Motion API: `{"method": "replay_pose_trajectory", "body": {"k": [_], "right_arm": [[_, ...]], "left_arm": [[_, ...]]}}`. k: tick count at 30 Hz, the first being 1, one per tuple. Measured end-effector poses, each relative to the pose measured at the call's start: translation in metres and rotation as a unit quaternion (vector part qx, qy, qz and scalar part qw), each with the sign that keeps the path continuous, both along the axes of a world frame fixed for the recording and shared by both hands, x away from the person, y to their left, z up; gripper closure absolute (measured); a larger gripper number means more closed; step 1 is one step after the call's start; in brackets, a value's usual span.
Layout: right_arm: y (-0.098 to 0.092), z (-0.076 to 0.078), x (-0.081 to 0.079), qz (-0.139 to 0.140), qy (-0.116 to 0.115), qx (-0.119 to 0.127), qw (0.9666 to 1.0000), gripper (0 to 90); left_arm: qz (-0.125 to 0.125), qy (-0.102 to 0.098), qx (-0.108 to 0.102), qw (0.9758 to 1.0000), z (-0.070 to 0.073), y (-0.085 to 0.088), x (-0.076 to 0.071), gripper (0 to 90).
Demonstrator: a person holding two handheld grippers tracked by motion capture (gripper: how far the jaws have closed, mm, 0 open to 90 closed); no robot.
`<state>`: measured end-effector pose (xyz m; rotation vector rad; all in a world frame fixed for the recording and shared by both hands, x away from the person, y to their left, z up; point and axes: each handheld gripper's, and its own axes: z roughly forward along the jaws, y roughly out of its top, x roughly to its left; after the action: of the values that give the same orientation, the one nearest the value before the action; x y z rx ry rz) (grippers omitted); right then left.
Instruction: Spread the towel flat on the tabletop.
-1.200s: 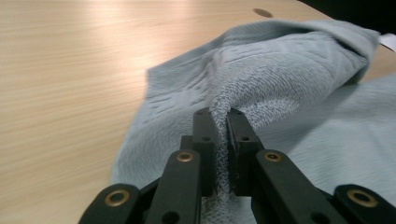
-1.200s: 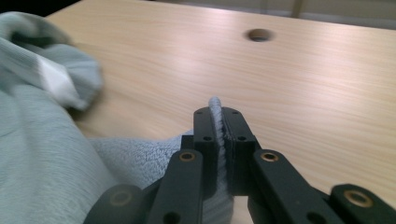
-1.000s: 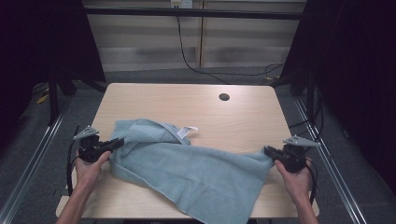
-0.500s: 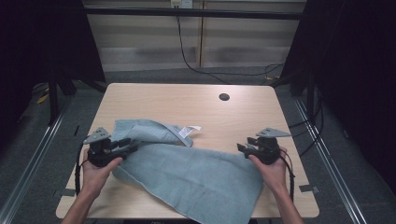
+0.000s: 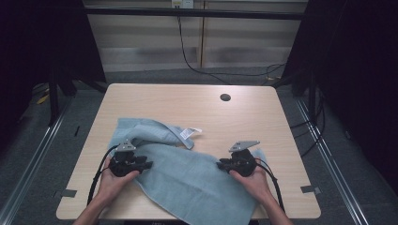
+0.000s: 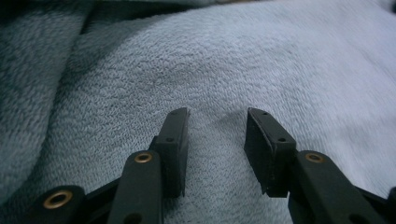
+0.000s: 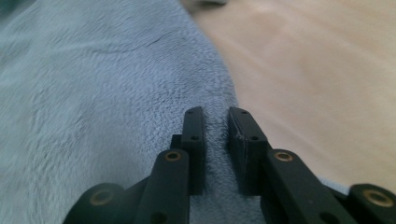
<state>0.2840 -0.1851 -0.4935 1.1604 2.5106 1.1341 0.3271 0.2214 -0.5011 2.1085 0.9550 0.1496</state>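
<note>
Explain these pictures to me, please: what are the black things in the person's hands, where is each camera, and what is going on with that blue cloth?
A person stands at a wooden table and holds a handheld two-jaw gripper in each hand. One camera looks down from above; the other two ride on the grippers and look along their black jaws.

A light blue towel lies rumpled on the table, with a white label at one fold and part hanging over the near edge.

The left gripper rests on the towel's left part; its jaws stand apart over the cloth and have just been closing a little. The right gripper is at the towel's right edge; its jaws have just been closing and are narrow, with towel pile between them. Whether they pinch it, I cannot tell.
</note>
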Motion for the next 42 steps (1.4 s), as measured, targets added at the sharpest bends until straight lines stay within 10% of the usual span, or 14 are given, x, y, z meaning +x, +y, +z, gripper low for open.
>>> {"method": "replay_pose_trajectory", "body": {"k": [9, 17, 25, 33, 37, 42], "right_arm": [[0.021, -0.002, -0.055, 0.049, 0.034, 0.041, 0.9974, 78.7], [0.049, 0.002, -0.075, 0.103, 0.055, 0.064, 0.9911, 69.5], [0.031, 0.027, -0.017, 0.035, 0.000, 0.074, 0.9967, 55.3], [0.056, 0.003, 0.045, 0.000, 0.012, 0.032, 0.9994, 40.0], [0.061, -0.006, 0.053, -0.014, -0.001, 0.000, 0.9999, 74.9], [0.027, 0.013, 0.059, -0.075, -0.035, 0.025, 0.9962, 82.2]], "left_arm": [[0.007, 0.000, -0.014, 0.9999, -0.003, -0.012, 0.020, 59.3], [-0.030, 0.003, -0.007, 0.9995, 0.002, -0.030, 0.006, 56.0], [-0.087, -0.003, -0.028, 0.9958, 0.021, -0.028, -0.040, 57.1], [-0.089, 0.019, -0.005, 0.9958, 0.003, -0.027, -0.039, 59.4], [-0.076, 0.017, 0.000, 0.9970, 0.003, -0.022, -0.032, 63.7], [-0.035, 0.022, -0.010, 0.9991, 0.001, -0.002, -0.013, 70.6]]}}
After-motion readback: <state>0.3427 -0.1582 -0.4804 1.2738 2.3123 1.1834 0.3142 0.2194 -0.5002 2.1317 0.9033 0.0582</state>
